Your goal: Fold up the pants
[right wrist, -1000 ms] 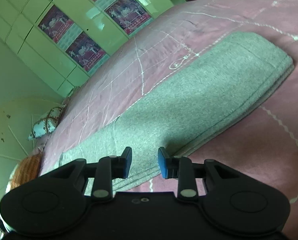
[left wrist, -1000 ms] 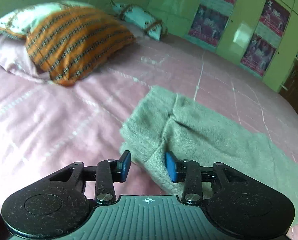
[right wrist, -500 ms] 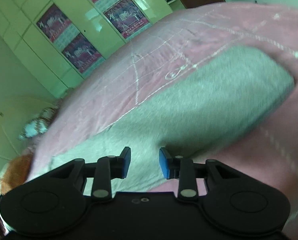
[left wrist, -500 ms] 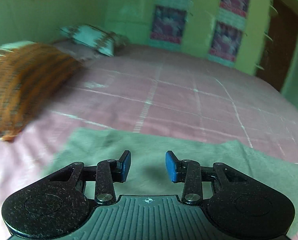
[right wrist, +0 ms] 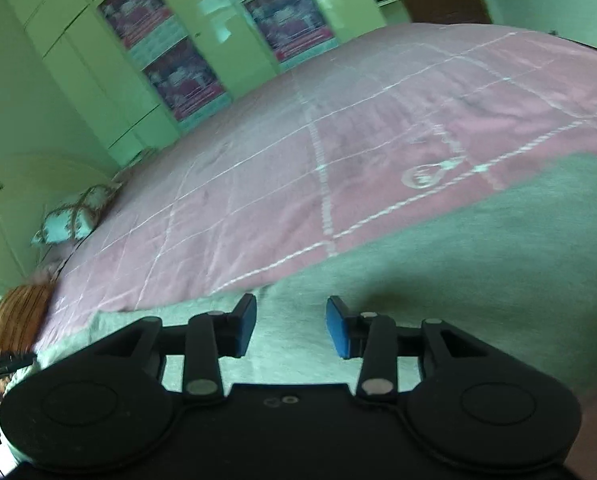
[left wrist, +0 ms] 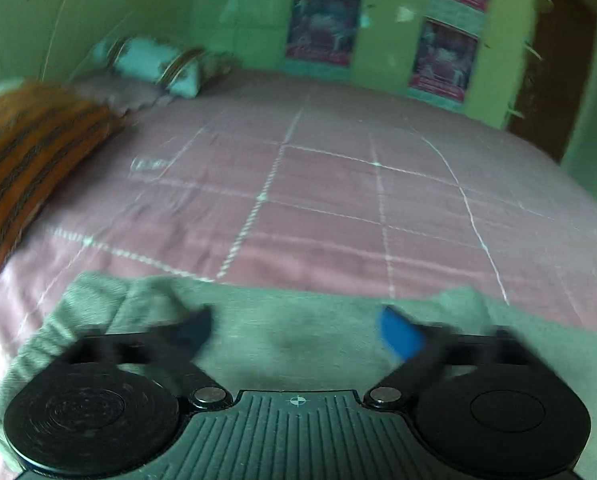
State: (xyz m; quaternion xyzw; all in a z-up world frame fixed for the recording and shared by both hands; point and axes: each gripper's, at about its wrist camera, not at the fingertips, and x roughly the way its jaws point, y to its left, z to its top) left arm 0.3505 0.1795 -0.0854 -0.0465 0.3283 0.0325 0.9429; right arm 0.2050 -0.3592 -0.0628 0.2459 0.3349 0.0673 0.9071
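Note:
Grey-green pants [left wrist: 298, 332] lie flat on the pink bedspread [left wrist: 318, 200], folded lengthwise into a long strip. In the left wrist view my left gripper [left wrist: 296, 334] is wide open just above one end of the pants, its fingers blurred by motion. In the right wrist view the pants [right wrist: 478, 248] run from lower left to the right edge. My right gripper [right wrist: 290, 326] is open and empty, hovering over the middle of the strip.
An orange striped pillow [left wrist: 22, 152] lies at the left and a pale blue pillow [left wrist: 154, 64] at the bed's head. Green cupboards with posters [left wrist: 322, 28] line the far wall. A brown door [left wrist: 550, 68] stands at the right.
My left gripper has swung from the pants' corner to face across the bed and its jaws have spread much wider. My right gripper has dropped closer to the pants.

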